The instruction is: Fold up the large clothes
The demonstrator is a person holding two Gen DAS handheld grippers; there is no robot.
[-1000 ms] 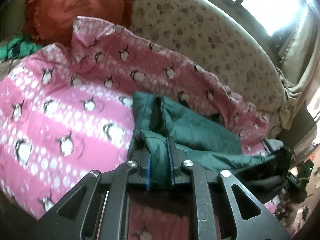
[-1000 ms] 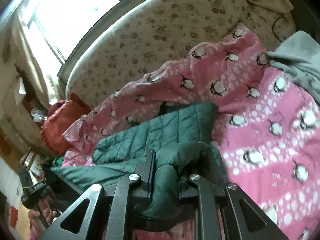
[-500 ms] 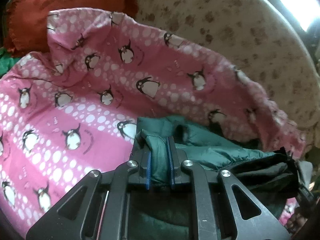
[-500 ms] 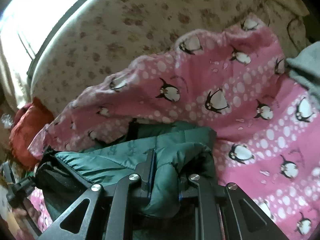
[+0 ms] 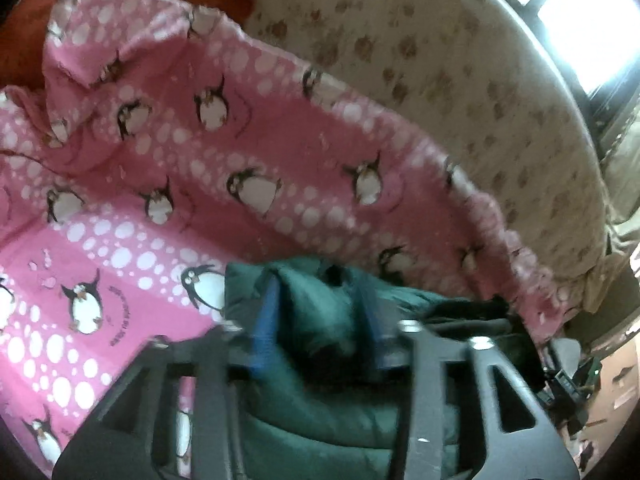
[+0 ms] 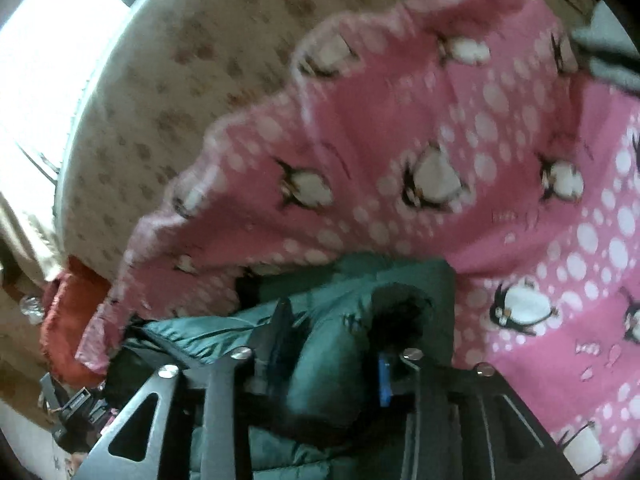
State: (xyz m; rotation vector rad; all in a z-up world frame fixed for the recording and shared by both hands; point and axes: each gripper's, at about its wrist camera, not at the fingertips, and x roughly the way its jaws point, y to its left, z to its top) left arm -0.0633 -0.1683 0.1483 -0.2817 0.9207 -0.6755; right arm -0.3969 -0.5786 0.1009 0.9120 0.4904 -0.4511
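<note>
A dark green quilted jacket lies bunched on a pink penguin-print blanket. My left gripper has opened, and a fold of the jacket sits loose between its spread blue-padded fingers. In the right wrist view the jacket shows the same way. My right gripper is open too, with a puffy fold of the jacket between its parted fingers. The rest of the jacket is hidden under both grippers.
The blanket covers a sofa with a beige paw-print backrest. A red-orange cushion sits at one end. A grey cloth lies at the other end. A bright window is behind the sofa.
Both grippers have moved forward and down toward the blanket with the jacket. Their fingers have spread apart, letting go of the folds they pinched before.
</note>
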